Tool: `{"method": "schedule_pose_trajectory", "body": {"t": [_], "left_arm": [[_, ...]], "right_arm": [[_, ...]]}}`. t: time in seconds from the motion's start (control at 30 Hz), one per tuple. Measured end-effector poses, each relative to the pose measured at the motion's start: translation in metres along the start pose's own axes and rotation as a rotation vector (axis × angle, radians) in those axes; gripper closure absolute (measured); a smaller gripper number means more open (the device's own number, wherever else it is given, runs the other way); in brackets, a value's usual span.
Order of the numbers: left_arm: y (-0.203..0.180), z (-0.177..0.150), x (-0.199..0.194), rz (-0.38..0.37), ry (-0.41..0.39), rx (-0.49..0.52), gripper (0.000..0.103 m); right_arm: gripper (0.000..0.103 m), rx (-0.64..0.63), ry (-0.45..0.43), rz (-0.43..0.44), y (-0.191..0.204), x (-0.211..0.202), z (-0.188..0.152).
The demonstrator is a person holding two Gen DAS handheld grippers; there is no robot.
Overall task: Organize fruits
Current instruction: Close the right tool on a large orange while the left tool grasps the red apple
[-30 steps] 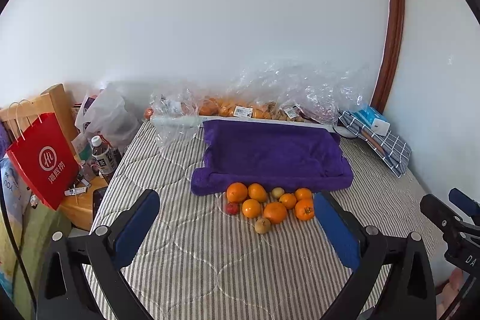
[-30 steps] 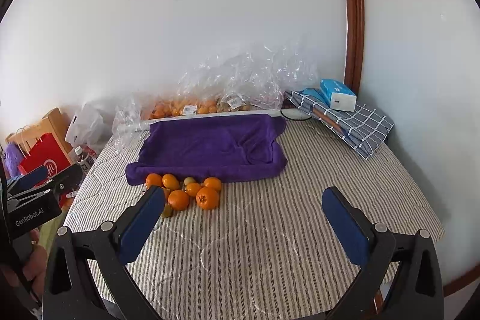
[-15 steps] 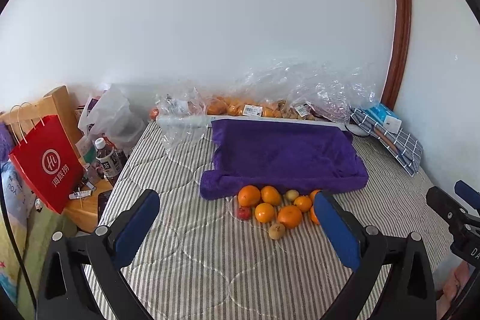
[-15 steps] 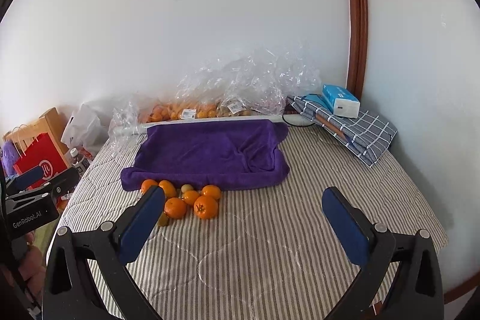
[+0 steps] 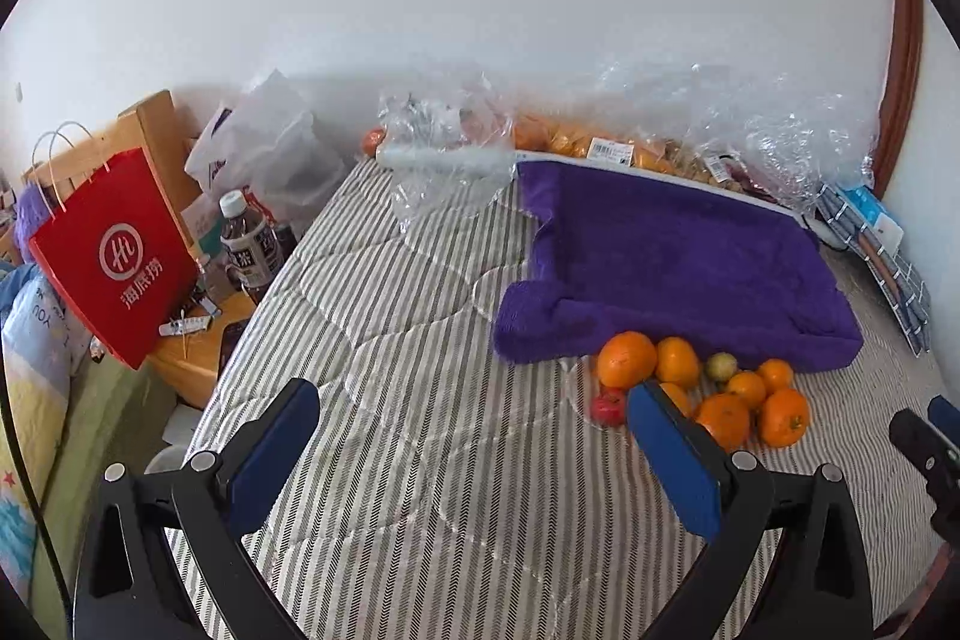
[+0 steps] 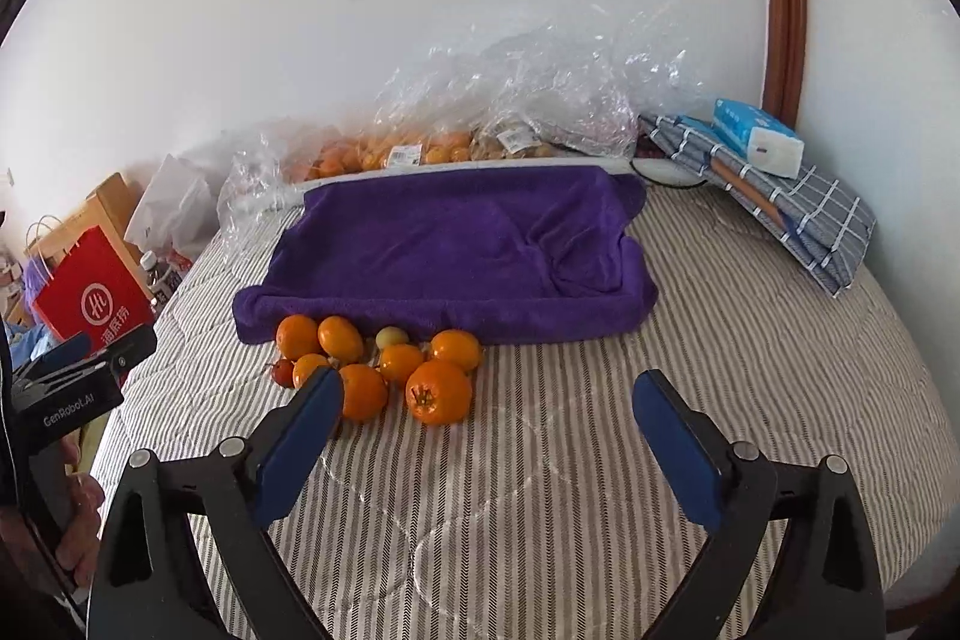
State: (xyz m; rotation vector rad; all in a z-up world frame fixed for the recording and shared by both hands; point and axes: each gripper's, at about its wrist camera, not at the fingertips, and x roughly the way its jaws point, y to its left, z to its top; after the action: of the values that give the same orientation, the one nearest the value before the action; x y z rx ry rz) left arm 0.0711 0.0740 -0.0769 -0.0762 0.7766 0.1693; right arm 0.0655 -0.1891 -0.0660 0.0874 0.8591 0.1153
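Observation:
A pile of oranges (image 5: 726, 418) (image 6: 438, 391) lies on the striped bed in front of a purple towel (image 5: 672, 256) (image 6: 456, 250), with a small red fruit (image 5: 607, 407) (image 6: 282, 372) and a small yellow-green fruit (image 5: 720, 366) (image 6: 391, 337) among them. My left gripper (image 5: 474, 421) is open and empty, left of and short of the pile. My right gripper (image 6: 486, 412) is open and empty, just in front of the pile; its left finger (image 6: 300, 436) overlaps the nearest oranges in view.
Clear plastic bags of more fruit (image 6: 420, 151) lie along the wall behind the towel. A checked cloth with a tissue pack (image 6: 756, 136) sits at the right. A red paper bag (image 5: 114, 256), bottles (image 5: 246, 244) and a wooden stand are off the bed's left edge.
Both grippers have moved forward and down toward the fruit pile. The left view has swung left, so the pile now sits at its right. Both stay open.

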Motion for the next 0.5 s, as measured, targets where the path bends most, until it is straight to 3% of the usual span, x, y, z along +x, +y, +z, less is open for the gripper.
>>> {"method": "schedule_pose_trajectory", "body": {"t": [0.2, 0.5], "left_arm": [[0.010, -0.011, 0.037, -0.029, 0.086, 0.006, 0.000], [0.005, -0.023, 0.060, -0.150, 0.115, 0.036, 0.005]], "right_arm": [[0.026, -0.038, 0.102, 0.029, 0.017, 0.053, -0.019], [0.033, 0.008, 0.139, 0.037, 0.014, 0.093, -0.024]]}}
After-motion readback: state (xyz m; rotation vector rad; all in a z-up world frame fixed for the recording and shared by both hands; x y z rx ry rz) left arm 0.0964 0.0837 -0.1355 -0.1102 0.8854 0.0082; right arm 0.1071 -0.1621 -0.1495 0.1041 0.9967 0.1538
